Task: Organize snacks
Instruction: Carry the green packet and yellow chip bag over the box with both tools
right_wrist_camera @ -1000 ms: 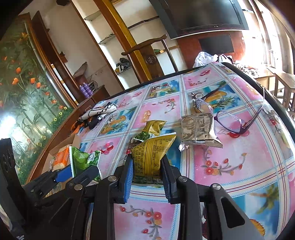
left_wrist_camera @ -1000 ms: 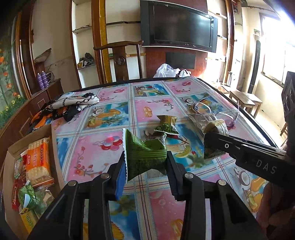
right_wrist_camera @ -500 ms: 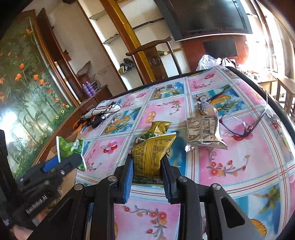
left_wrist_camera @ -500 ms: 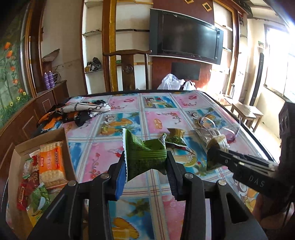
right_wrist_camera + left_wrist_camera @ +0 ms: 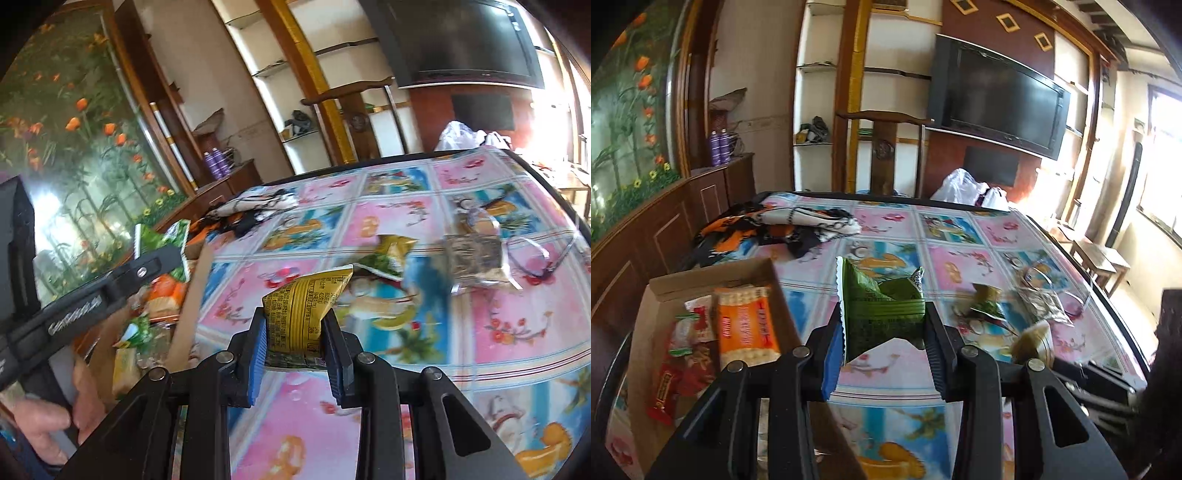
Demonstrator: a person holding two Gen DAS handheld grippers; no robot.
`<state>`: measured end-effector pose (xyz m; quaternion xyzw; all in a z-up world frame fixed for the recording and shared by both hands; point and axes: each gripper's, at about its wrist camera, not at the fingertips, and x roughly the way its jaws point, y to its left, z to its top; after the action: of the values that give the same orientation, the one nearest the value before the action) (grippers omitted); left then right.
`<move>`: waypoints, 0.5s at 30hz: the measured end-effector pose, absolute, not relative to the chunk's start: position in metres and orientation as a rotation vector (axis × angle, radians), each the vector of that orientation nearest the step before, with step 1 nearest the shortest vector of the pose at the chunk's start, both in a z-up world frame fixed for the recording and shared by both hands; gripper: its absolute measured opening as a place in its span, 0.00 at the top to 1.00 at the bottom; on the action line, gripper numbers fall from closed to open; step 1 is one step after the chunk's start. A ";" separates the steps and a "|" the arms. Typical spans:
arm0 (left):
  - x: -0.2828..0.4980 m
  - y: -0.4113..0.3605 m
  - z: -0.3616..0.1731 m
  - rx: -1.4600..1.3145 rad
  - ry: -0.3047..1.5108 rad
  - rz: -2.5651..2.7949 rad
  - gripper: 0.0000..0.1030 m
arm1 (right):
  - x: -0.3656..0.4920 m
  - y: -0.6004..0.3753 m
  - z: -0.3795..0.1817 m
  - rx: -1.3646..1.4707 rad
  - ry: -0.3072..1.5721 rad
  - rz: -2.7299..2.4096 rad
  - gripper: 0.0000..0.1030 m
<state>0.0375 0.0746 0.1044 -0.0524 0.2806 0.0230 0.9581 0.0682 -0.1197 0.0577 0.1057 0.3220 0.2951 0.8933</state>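
My left gripper (image 5: 882, 334) is shut on a green snack packet (image 5: 882, 306), held above the table just right of a cardboard box (image 5: 764, 269). The box holds an orange biscuit pack (image 5: 746, 328) and several red and green wrappers. My right gripper (image 5: 295, 339) is shut on a yellow snack packet (image 5: 306, 306) over the pink floral tablecloth (image 5: 498, 314). In the right wrist view the left gripper (image 5: 162, 251) with its green packet (image 5: 155, 236) hangs over the box (image 5: 195, 291). A yellow-green packet (image 5: 391, 254) and a silver packet (image 5: 476, 258) lie on the table.
Glasses (image 5: 543, 258) lie beside the silver packet near the table's right edge. A patterned cloth (image 5: 783, 225) lies at the far left of the table. A wooden chair (image 5: 886, 147) stands behind the table. A hand (image 5: 44, 417) grips the left tool's handle.
Both grippers have swung left with their packets. The left one has risen toward the box, which now fills more of its view; the right one follows over the table.
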 end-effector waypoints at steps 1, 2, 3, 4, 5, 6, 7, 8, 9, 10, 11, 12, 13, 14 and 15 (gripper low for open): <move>0.037 0.079 0.105 -0.110 0.567 0.055 0.63 | 0.066 -0.115 0.059 0.215 0.664 0.624 0.70; 0.037 0.085 0.106 -0.115 0.563 0.070 0.63 | 0.064 -0.112 0.059 0.213 0.662 0.631 0.70; 0.037 0.089 0.106 -0.119 0.562 0.077 0.63 | 0.062 -0.107 0.060 0.212 0.660 0.644 0.70; 0.037 0.094 0.106 -0.127 0.562 0.087 0.63 | 0.060 -0.104 0.061 0.212 0.660 0.652 0.70; 0.037 0.100 0.106 -0.136 0.564 0.098 0.63 | 0.059 -0.100 0.061 0.213 0.661 0.660 0.70; 0.037 0.106 0.106 -0.145 0.563 0.109 0.63 | 0.057 -0.096 0.061 0.219 0.667 0.675 0.70; 0.037 0.110 0.107 -0.147 0.561 0.118 0.63 | 0.056 -0.093 0.061 0.226 0.672 0.689 0.70; 0.037 0.116 0.107 -0.152 0.559 0.132 0.63 | 0.055 -0.090 0.061 0.231 0.675 0.703 0.70; 0.037 0.122 0.107 -0.158 0.558 0.144 0.63 | 0.053 -0.084 0.062 0.234 0.677 0.716 0.70; 0.037 0.128 0.107 -0.167 0.559 0.156 0.63 | 0.051 -0.079 0.063 0.237 0.679 0.731 0.70; 0.037 0.138 0.107 -0.180 0.562 0.172 0.63 | 0.048 -0.073 0.063 0.238 0.681 0.747 0.70; 0.038 0.143 0.107 -0.189 0.564 0.183 0.63 | 0.045 -0.067 0.065 0.238 0.679 0.764 0.70; 0.037 0.150 0.107 -0.197 0.566 0.196 0.63 | 0.042 -0.060 0.066 0.235 0.679 0.778 0.70; 0.037 0.158 0.106 -0.205 0.569 0.212 0.63 | 0.040 -0.053 0.066 0.232 0.682 0.795 0.70; 0.038 0.165 0.106 -0.210 0.573 0.226 0.63 | 0.038 -0.043 0.066 0.231 0.689 0.818 0.70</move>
<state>0.0376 0.1650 0.1061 -0.1034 0.2816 0.1108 0.9475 0.0376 -0.0430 0.0662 0.1098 0.3276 0.3888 0.8541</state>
